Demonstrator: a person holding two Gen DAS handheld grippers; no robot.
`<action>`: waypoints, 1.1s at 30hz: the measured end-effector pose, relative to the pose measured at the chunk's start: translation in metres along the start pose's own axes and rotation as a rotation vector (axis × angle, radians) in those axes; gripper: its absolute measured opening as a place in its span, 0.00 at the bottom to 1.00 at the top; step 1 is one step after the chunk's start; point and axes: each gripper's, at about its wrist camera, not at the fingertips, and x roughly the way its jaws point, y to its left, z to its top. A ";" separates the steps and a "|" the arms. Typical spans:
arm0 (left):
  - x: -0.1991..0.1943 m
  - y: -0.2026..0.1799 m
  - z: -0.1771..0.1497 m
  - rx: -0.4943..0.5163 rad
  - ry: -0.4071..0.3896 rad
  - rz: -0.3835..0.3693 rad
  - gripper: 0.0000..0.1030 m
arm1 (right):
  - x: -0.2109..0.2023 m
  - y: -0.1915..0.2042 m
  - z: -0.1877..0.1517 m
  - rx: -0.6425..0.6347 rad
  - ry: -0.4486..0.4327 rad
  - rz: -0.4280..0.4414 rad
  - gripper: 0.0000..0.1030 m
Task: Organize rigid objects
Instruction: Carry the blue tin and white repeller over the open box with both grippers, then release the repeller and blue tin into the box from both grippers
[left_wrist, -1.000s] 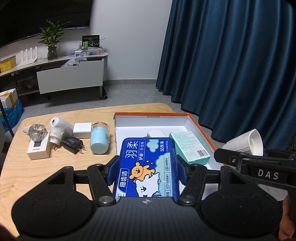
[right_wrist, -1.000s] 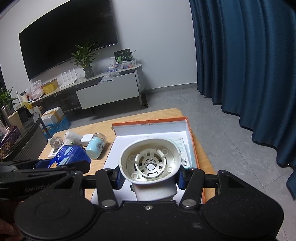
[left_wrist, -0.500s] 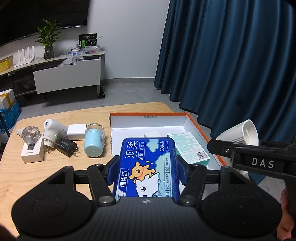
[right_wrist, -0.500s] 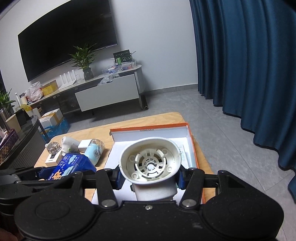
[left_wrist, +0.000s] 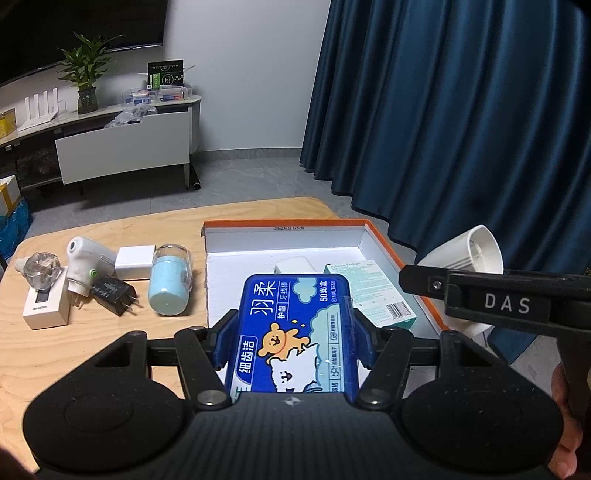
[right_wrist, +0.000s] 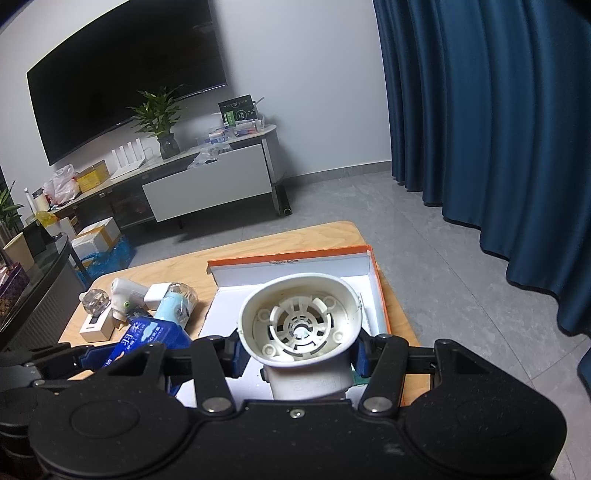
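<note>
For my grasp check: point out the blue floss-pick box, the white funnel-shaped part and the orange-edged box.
blue floss-pick box (left_wrist: 295, 332): left wrist view, on its printed top face.
white funnel-shaped part (right_wrist: 301, 325): right wrist view, inside its open mouth.
orange-edged box (left_wrist: 284, 222): left wrist view, on its far rim.

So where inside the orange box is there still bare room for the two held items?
The box has bare white floor along its left wall and far wall, left of the small white case. Its right side is crowded: the green carton lies along the right wall. The left gripper grips the blue pack; the right gripper the white dryer.
</note>
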 end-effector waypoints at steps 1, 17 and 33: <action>0.001 0.000 0.000 -0.001 0.001 -0.001 0.61 | 0.002 0.000 0.001 0.000 0.002 0.000 0.62; 0.014 -0.002 0.004 0.004 0.017 -0.001 0.61 | 0.024 -0.002 0.011 -0.011 0.018 -0.004 0.62; 0.029 -0.004 0.006 0.007 0.039 -0.009 0.61 | 0.069 -0.011 0.026 -0.014 0.065 -0.023 0.62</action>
